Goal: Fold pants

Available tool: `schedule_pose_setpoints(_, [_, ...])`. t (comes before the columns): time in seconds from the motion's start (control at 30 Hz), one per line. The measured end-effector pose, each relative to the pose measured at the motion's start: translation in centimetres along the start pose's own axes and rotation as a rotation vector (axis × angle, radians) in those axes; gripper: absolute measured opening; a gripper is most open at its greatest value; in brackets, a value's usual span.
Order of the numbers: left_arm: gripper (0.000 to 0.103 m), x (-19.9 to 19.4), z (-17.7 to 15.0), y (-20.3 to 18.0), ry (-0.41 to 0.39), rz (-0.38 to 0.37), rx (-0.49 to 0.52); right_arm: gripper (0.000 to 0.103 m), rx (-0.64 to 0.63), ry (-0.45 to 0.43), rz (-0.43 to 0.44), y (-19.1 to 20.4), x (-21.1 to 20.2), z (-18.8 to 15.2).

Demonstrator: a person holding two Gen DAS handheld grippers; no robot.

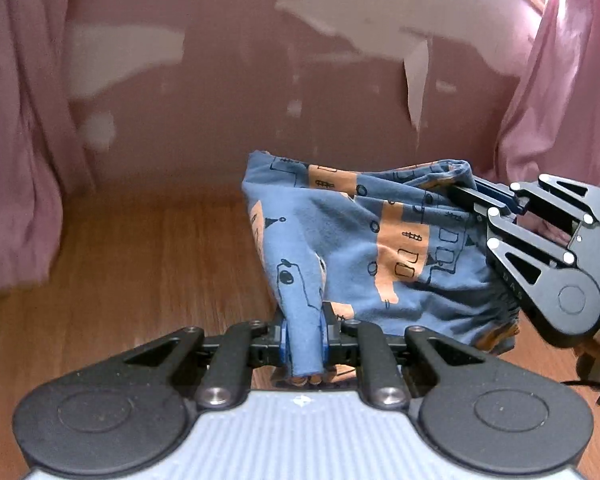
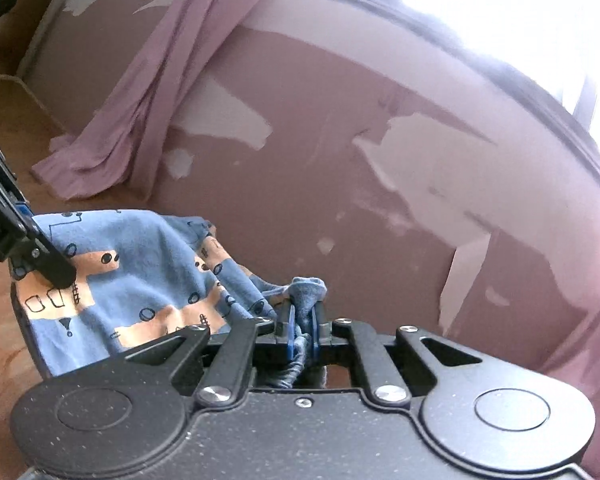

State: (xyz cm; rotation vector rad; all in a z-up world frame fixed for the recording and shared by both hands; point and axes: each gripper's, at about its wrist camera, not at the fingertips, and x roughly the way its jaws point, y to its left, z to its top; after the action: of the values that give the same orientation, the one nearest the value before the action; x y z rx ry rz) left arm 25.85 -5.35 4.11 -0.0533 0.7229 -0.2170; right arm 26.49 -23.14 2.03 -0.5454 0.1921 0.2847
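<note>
My left gripper [image 1: 304,340] and right gripper [image 2: 302,330] each have jaws clamped on an edge of the printed blue pants [image 1: 364,240], holding them raised above the wooden floor [image 1: 140,264] for folding.

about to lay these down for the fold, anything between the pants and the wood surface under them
Nothing visible does. The pants hang between the left claw and right claw, both shut on fabric, and the wood surface beside and below looks bare.
</note>
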Motion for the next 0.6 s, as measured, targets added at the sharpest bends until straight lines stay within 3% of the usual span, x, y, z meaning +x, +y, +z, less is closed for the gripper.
schedule_pose_setpoints(0.13, [0.017, 2.1, 3.5, 0.4, -0.047, 0.016, 0.028, 0.007, 0.041, -0.004, 0.002, -2.9, 4.0, 2.1])
schedule_pose_setpoints(0.27, [0.017, 5.7, 5.1, 1.1, -0.044, 0.000, 0.000, 0.007, 0.111, 0.039, 0.041, -5.4, 8.9, 2.4])
schedule_pose_setpoints(0.43, [0.017, 11.6, 4.0, 3.0, 0.028, -0.025, -0.064, 0.007, 0.071, 0.127, 0.112, -5.5, 15.3, 0.4])
schedule_pose_setpoints(0.6, [0.017, 16.3, 1.5, 5.0, 0.129, -0.022, -0.129, 0.007, 0.038, 0.232, 0.184, -3.2, 20.0, -3.2])
